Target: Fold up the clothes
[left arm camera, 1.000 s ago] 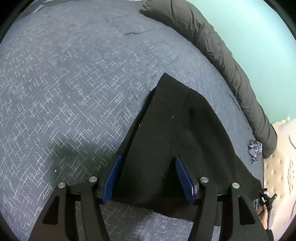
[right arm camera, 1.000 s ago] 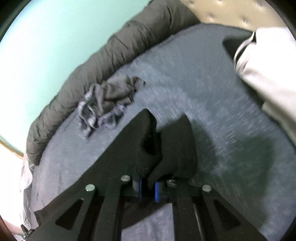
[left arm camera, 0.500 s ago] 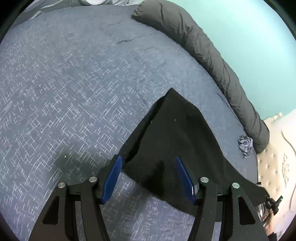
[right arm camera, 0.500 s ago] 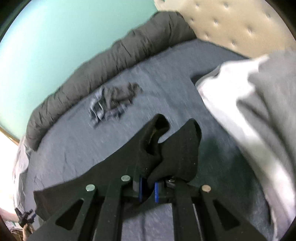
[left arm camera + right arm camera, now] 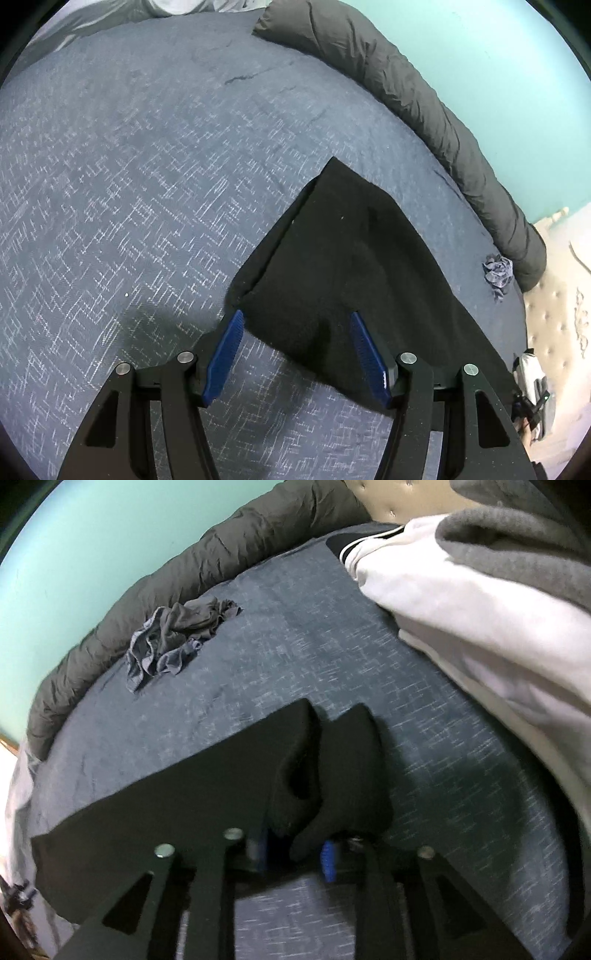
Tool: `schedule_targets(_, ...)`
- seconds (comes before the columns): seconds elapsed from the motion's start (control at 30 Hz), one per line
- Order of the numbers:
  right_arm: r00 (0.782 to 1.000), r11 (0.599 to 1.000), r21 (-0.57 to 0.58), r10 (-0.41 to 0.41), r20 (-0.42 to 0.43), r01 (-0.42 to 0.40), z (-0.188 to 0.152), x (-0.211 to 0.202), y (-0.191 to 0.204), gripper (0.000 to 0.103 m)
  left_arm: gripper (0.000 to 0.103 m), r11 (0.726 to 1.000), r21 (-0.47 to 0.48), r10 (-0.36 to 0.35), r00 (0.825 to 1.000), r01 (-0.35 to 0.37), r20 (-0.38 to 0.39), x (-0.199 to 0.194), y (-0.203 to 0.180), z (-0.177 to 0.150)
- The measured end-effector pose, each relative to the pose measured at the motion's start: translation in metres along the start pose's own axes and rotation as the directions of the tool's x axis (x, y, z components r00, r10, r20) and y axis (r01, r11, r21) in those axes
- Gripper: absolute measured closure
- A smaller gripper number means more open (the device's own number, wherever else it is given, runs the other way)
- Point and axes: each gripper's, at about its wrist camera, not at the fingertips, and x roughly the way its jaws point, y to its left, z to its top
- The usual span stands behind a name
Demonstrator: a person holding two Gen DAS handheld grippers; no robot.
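The left gripper (image 5: 295, 354) stands released over the black garment (image 5: 343, 266) on the bed (image 5: 147, 166); the right gripper (image 5: 293, 853) jaws are opening, cloth bunched between them.

Left tool (image 5: 295, 354): angled downward, blue pads (image 5: 224, 360) spread wide, gripping nothing. Right tool (image 5: 293, 853): angled downward, jaws narrow and opening, black cloth (image 5: 207, 794) bunched between its pads.
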Motion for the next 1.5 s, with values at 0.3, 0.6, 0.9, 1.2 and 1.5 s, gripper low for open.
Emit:
schedule_targets(0.3,0.993,0.998,-0.054,-0.026,0.119,0.032,0.003,-0.04,0.001,0.052,0.038,0.998,0.063,-0.003,1.0,0.001,0.026,0.0,-0.026,0.005)
schedule_targets(0.6,1.0,0.999,-0.04,0.011,0.015,-0.01,0.012,-0.019,-0.003,0.052,0.038,0.997,0.068,-0.025,1.0,0.024,0.011,0.004,-0.039,0.002)
schedule_targets(0.9,0.996,0.999,-0.04,0.022,-0.082,-0.025,-0.017,0.006,-0.02,0.063,0.037,0.997,0.076,-0.025,1.0,0.025,-0.002,0.007,-0.042,0.004)
schedule_targets(1.2,0.997,0.996,-0.04,0.075,-0.033,-0.076,0.009,0.006,-0.007,0.06,0.035,0.997,0.076,-0.023,1.0,0.023,0.0,0.01,-0.047,0.005)
schedule_targets(1.5,0.999,0.996,-0.082,0.039,-0.031,-0.042,0.005,0.005,-0.002,0.096,0.035,0.996,0.087,-0.02,1.0,0.02,-0.006,0.013,-0.05,0.005)
